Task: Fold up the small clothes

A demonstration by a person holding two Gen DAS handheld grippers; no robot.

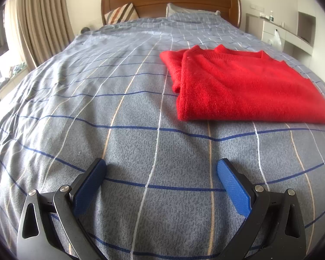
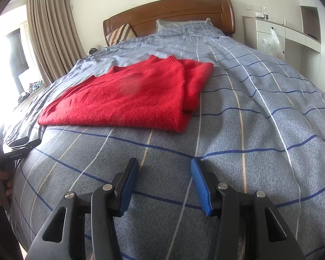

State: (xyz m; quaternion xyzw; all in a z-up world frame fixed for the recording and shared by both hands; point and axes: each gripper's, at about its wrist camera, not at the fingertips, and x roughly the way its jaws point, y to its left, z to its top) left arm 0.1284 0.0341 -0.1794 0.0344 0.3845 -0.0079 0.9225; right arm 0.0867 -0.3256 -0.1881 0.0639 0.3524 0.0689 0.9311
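Two tools hang over the checked blue bedspread (image 1: pixel 119 119) with nothing between their blue pads: the left tool (image 1: pixel 161 173) at the bottom of its frame spread wide, the right tool (image 2: pixel 164 173) at the bottom of its frame parted about halfway. The folded red sweater (image 1: pixel 238 86) lies flat on the bed, right of centre in the left view and left of centre in the right view, apart from both tools.

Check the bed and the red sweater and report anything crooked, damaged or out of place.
Nothing serious stands out. The red sweater lies folded flat on the checked bedspread, with one folded sleeve edge sticking out past the side of the stack. The bedspread is wrinkled toward the curtain side. No spill or damage shows.
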